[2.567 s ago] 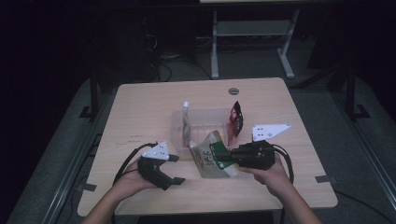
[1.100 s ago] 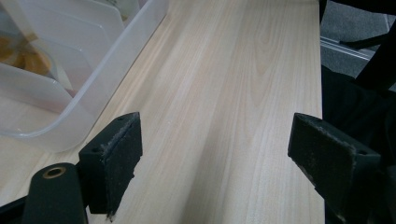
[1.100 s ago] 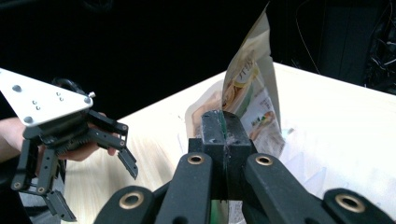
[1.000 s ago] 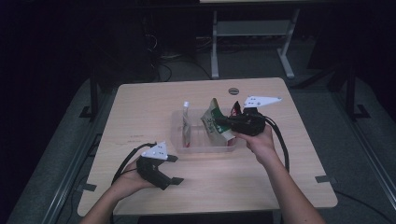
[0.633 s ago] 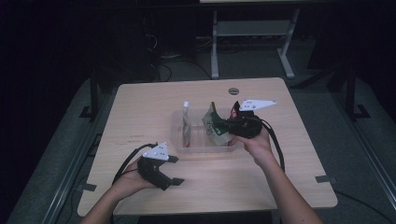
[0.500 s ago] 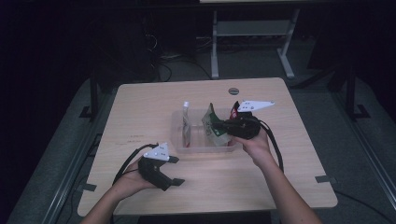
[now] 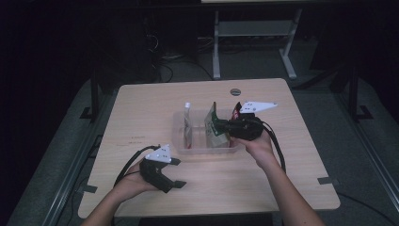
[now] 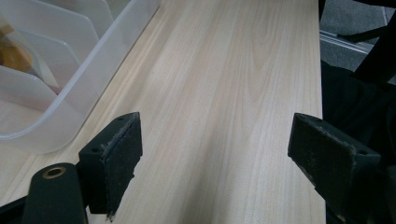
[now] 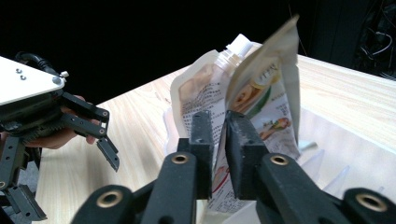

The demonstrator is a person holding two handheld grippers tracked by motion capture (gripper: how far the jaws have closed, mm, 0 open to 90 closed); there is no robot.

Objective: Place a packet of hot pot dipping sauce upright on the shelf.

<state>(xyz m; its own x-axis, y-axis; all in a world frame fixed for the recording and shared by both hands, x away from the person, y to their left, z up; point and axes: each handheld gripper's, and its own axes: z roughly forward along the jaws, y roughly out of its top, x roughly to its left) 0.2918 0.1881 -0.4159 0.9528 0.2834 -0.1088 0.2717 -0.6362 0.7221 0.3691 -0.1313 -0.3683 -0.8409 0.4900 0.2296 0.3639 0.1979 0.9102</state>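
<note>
High view: the right tool [image 7: 221, 128] reaches leftward from the bin's right side and holds a green pouch [image 7: 214, 127] upright inside the clear bin [image 7: 181, 146] in the middle of the tabletop [image 7: 141, 108]. A second, spouted pouch [image 7: 188, 123] stands in a slot farther left. The left tool [image 7: 173, 173] rests near the front edge, well apart from the bin, so the right hand is much the nearer one.

Left gripper view: the left tool's pads [image 8: 122, 154] stand wide apart over bare wood, nothing between them; the bin's corner lies to the upper left.

Right gripper view: the right tool's jaws have just been easing apart, yet the pouch's edge sits between them, long axis vertical, pads seemingly touching it. The pouch probably only needs releasing into its slot.
</note>
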